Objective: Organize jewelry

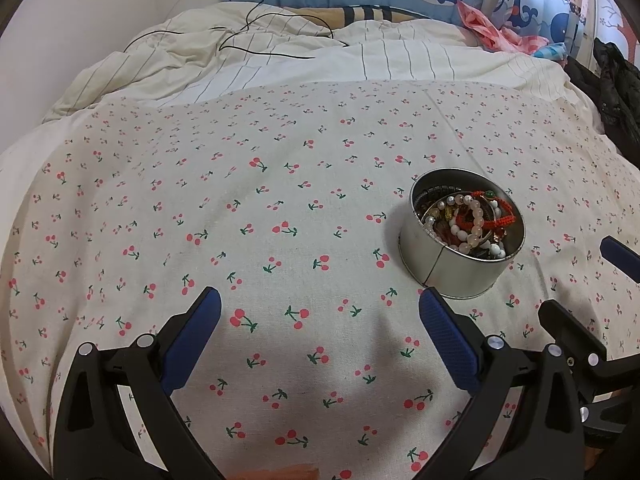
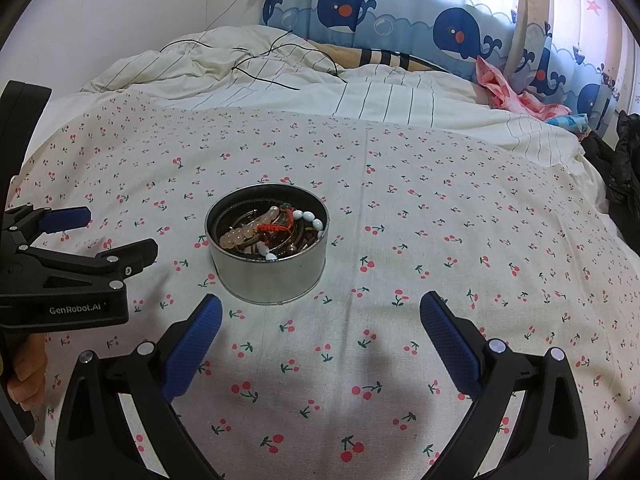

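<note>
Tongs first: left gripper (image 1: pixel 320 312) spread wide, nothing held; right gripper (image 2: pixel 320 316) likewise apart and empty, both hovering low over the cherry-print sheet (image 2: pixel 440 208), probably staged for a first pick. Round metal tin (image 2: pixel 267 276) sits on the sheet just ahead of the right gripper, offset toward its left finger; from the left wrist it lies front-right, near the right finger's tip. Beaded bracelets (image 2: pixel 244 234) and red cord are piled tangled inside, nothing laid out yet. Striped duvet (image 2: pixel 360 96) and whale curtain (image 2: pixel 460 36) beyond.
</note>
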Tool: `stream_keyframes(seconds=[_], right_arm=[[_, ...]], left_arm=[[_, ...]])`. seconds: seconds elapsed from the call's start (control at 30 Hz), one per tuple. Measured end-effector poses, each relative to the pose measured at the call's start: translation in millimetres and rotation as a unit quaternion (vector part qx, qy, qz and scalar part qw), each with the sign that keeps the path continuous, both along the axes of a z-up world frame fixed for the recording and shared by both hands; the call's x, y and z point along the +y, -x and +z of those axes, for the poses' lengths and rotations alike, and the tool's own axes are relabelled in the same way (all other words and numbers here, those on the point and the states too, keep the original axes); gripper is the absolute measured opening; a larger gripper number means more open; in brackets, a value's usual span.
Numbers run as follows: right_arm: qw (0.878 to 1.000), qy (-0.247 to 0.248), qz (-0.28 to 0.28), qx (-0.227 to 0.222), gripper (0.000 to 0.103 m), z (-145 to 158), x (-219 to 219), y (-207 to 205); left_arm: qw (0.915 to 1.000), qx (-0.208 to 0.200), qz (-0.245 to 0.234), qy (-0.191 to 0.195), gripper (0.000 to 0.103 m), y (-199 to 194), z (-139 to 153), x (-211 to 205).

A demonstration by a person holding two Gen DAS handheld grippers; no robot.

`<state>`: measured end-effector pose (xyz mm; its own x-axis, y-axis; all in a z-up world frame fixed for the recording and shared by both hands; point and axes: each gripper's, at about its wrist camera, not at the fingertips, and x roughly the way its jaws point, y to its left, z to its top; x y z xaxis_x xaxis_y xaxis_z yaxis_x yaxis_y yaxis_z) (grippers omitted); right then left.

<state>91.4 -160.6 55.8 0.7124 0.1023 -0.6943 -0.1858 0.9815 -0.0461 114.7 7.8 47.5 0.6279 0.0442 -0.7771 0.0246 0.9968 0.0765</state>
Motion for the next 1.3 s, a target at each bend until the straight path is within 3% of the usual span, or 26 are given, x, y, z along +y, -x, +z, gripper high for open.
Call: stream_keyframes(seconds=[1.3], right_arm=[[1.000, 0.002, 0.001, 0.002, 0.095, -1.3, 2.2, -0.3]], left_arm=[[1.0000, 0.004, 0.000, -0.002, 0.095, -0.8, -1.8, -0.1]])
